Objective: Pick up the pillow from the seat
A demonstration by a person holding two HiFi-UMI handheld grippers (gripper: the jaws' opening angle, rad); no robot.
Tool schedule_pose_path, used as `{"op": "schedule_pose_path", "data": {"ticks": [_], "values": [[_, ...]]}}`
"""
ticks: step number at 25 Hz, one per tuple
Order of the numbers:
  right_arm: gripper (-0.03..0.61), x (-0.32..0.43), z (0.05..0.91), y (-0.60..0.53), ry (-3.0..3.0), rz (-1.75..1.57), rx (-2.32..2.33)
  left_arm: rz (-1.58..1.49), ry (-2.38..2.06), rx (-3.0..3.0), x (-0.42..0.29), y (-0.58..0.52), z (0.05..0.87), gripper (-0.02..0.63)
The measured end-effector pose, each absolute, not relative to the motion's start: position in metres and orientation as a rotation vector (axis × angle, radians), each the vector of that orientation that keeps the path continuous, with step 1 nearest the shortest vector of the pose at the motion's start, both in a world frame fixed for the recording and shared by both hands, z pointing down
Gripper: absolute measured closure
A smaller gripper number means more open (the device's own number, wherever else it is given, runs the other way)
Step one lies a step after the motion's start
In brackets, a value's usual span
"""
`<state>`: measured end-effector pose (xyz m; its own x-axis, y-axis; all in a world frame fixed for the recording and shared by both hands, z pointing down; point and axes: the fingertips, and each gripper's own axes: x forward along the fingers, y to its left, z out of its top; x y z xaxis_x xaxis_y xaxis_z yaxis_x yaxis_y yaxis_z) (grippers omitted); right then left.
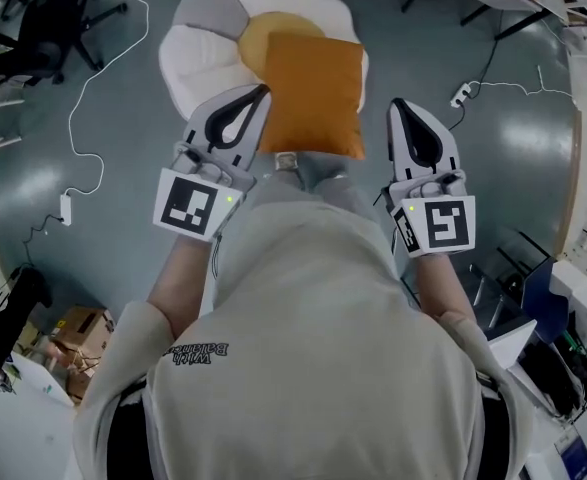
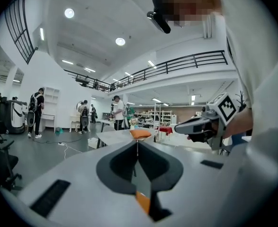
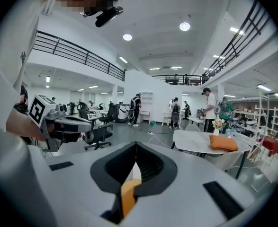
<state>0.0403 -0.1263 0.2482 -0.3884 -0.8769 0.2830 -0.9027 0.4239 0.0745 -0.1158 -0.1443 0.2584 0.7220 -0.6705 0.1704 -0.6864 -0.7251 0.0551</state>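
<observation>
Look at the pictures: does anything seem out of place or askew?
The orange pillow lies off-centre on the round seat, its near edge seeming to overhang the rim. Nothing else stands out.

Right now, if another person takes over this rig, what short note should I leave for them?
Left gripper: fingers shut, empty.
Right gripper: fingers shut, empty.
Orange pillow lies on the round white seat, ahead of both grippers, untouched.
Done: nothing yet.
Left: open the fingers, reach the pillow, close on it, lift it off the seat.
</observation>
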Motion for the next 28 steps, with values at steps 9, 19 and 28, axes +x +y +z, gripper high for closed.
{"op": "schedule_pose_path", "data": {"ticks": [9,19,28], "values": [[0.569,0.043,0.286,-0.146,-2.432,0.253,1.444,0.341,-1.157,2.768,-0.109,-0.169,0.281,0.601],[0.402,0.079,0.340,-0.178,-2.407,0.470,1.475,0.509,-1.127,2.763,-0.080,-0.197,0.340,0.600],[0.288,0.116,0.466,-0.211,-2.276,0.681,1.409,0.599,-1.143,2.632,-0.058,-0.253,0.418,0.408]]}}
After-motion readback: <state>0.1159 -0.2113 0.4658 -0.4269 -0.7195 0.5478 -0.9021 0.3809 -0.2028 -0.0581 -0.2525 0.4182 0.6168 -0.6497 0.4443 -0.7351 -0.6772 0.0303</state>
